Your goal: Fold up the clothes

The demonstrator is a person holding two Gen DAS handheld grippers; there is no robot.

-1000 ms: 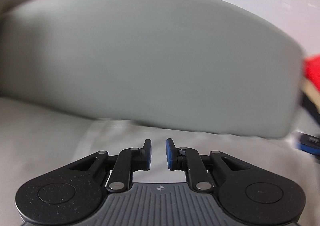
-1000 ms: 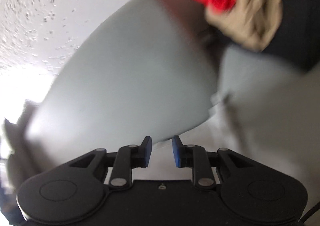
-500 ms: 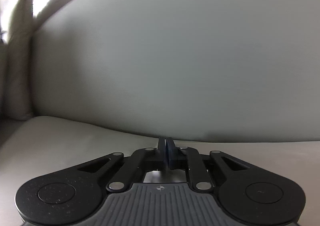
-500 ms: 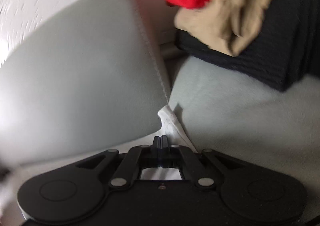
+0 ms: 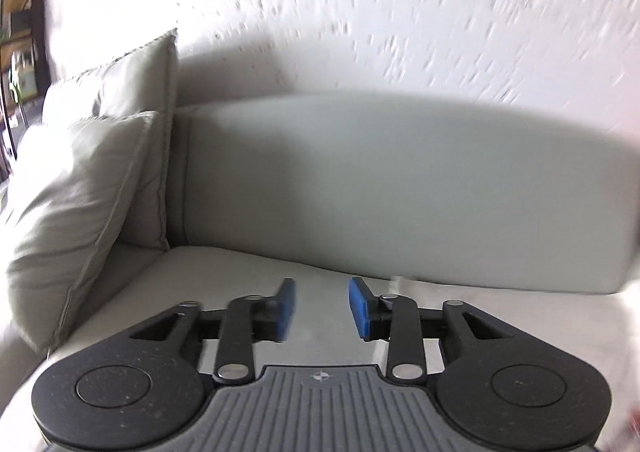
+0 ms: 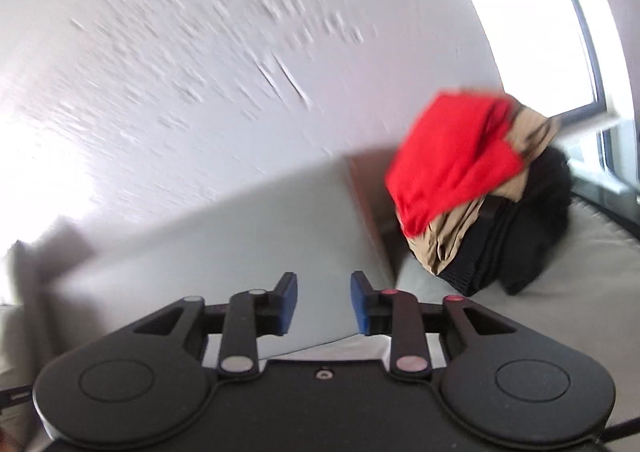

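My left gripper (image 5: 323,308) hangs over the grey sofa seat (image 5: 224,276), its jaws opening with nothing between the blue pads (image 5: 286,310). A pale white garment (image 5: 500,308) lies flat on the seat to the right of it, blurred. My right gripper (image 6: 324,306) is also above the seat, jaws opening and empty. A strip of the white garment (image 6: 348,346) shows just below its fingers. To the right stands a pile of clothes: a red piece (image 6: 452,159) on top, a tan one (image 6: 444,244) under it and black ones (image 6: 520,244) at the bottom.
The grey backrest (image 5: 400,187) runs across behind the seat, under a rough white wall (image 5: 360,11). Two grey cushions (image 5: 80,191) lean in the left corner. A bright window (image 6: 532,23) is at the far right behind the clothes pile.
Half a second ago both grippers were shut low at the seat, the right one on the white garment's edge. Both have since let go, opened and risen, so more wall shows.
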